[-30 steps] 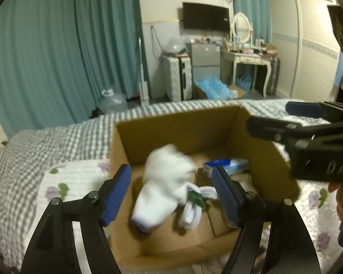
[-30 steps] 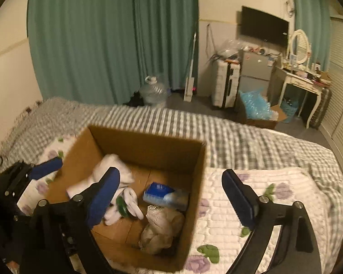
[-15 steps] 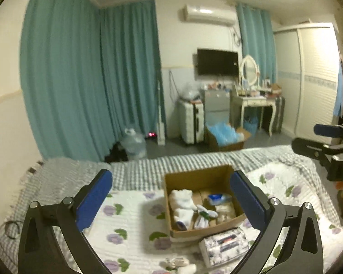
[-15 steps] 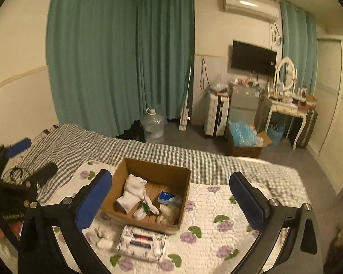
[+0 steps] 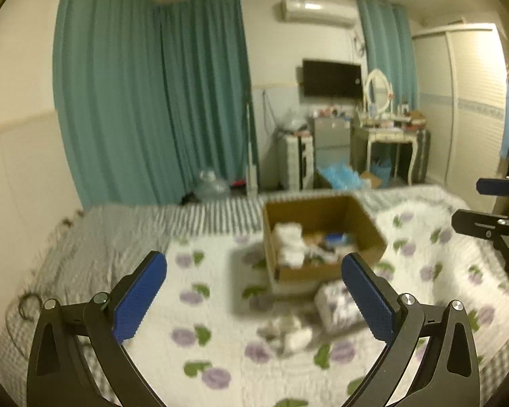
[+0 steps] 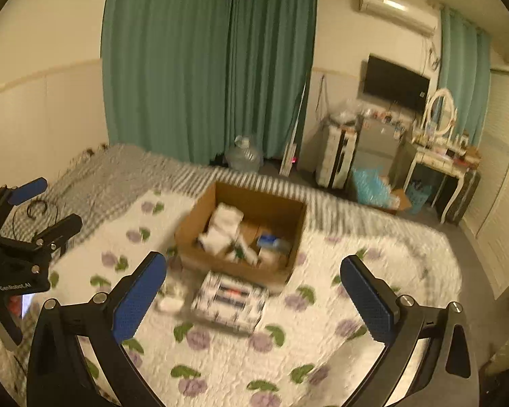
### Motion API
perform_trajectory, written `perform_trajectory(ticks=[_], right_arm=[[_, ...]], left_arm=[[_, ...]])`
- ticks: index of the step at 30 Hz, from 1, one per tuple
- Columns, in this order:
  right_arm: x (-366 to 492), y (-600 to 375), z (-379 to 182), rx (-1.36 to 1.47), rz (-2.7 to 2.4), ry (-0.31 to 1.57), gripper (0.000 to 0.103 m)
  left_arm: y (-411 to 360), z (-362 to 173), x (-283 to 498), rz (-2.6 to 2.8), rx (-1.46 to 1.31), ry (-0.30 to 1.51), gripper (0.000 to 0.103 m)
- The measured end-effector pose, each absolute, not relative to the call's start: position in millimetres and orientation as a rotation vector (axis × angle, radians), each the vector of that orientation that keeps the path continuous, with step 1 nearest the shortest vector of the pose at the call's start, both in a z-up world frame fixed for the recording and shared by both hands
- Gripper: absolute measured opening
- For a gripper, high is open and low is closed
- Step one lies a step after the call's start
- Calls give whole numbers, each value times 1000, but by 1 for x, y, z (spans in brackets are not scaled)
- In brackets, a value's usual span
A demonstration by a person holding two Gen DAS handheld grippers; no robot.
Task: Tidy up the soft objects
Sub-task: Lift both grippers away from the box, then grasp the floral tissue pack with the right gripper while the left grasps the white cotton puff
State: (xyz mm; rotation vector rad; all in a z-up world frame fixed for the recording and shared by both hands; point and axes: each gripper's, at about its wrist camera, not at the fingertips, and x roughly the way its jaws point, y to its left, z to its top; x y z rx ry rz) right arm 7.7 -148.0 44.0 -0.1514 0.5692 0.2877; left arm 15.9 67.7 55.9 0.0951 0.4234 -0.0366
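A brown cardboard box (image 6: pixel 200 215) (image 5: pixel 366 218) stands on the flowered quilt (image 6: pixel 322 318) of the bed. White folded socks (image 6: pixel 222 222) and a blue packet (image 6: pixel 271 239) lie inside it. A wrapped tissue pack (image 6: pixel 229 300) (image 5: pixel 336 305) lies on the quilt in front of the box, with small white soft items (image 5: pixel 288 334) (image 6: pixel 171 302) beside it. My left gripper (image 5: pixel 254 288) is open and empty, held high and back from the box; it also shows in the right wrist view (image 6: pixel 47 205). My right gripper (image 6: pixel 252 288) is open and empty, seen too in the left wrist view (image 5: pixel 482 201).
A grey checked blanket (image 5: pixel 118 227) covers the far side of the bed, with a dark cable loop (image 6: pixel 37 208) on it. Beyond the bed stand teal curtains (image 6: pixel 203 68), a water jug (image 6: pixel 244 156), a suitcase (image 6: pixel 336 156) and a dressing table (image 6: pixel 434 156).
Both grippers have pulled far back and up from the box since one second ago. The white sock that was falling from the left gripper now lies in the box. Views are motion-blurred.
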Motion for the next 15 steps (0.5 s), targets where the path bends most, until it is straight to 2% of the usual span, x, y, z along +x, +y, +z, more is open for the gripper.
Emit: perform_trajectory(ticks=[1, 15], right_arm=[[11, -146, 35, -149, 291, 582, 103], [100, -117, -122, -137, 413, 767, 103]], left_arm=[[69, 43, 18, -32, 88, 440, 103], [67, -107, 88, -29, 11, 684, 103]])
